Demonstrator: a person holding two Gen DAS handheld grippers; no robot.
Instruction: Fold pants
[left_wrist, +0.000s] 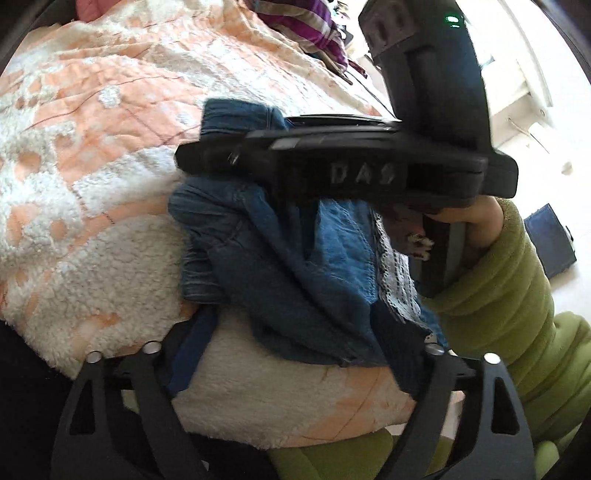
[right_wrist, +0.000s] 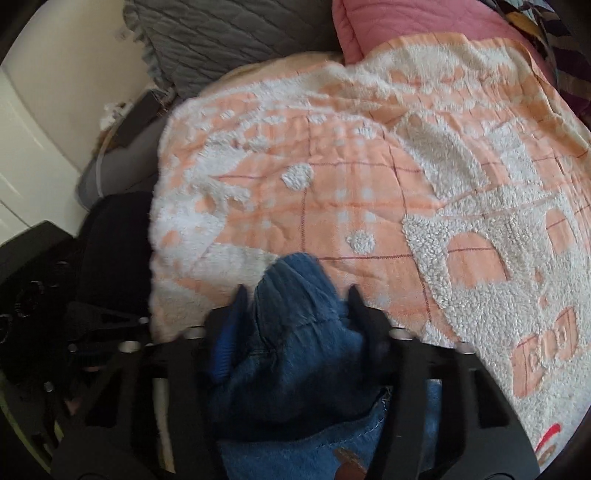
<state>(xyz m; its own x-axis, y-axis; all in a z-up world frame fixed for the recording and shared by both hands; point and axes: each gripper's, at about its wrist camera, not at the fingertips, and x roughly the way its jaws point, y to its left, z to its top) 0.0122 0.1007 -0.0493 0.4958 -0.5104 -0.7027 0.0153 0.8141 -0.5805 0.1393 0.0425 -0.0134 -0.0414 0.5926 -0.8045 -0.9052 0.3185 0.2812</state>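
Note:
Blue denim pants (left_wrist: 280, 266) lie bunched on a peach and white fleece blanket (left_wrist: 92, 155) near the bed's front edge. My left gripper (left_wrist: 295, 354) sits at the near edge of the heap, fingers wide apart, with denim lying between them. The right gripper's body (left_wrist: 347, 162) crosses the left wrist view above the pants, held by a hand in a green sleeve (left_wrist: 509, 295). In the right wrist view my right gripper (right_wrist: 295, 299) has a thick fold of the pants (right_wrist: 295, 343) bunched between its fingers, which press against the cloth on both sides.
A striped purple cloth (left_wrist: 310, 29) lies at the far side of the bed. A grey quilted pillow (right_wrist: 221, 33) and a pink pillow (right_wrist: 413, 22) lie at the head. A white wall and door (right_wrist: 40, 122) are to the left. The blanket (right_wrist: 369, 166) spreads ahead.

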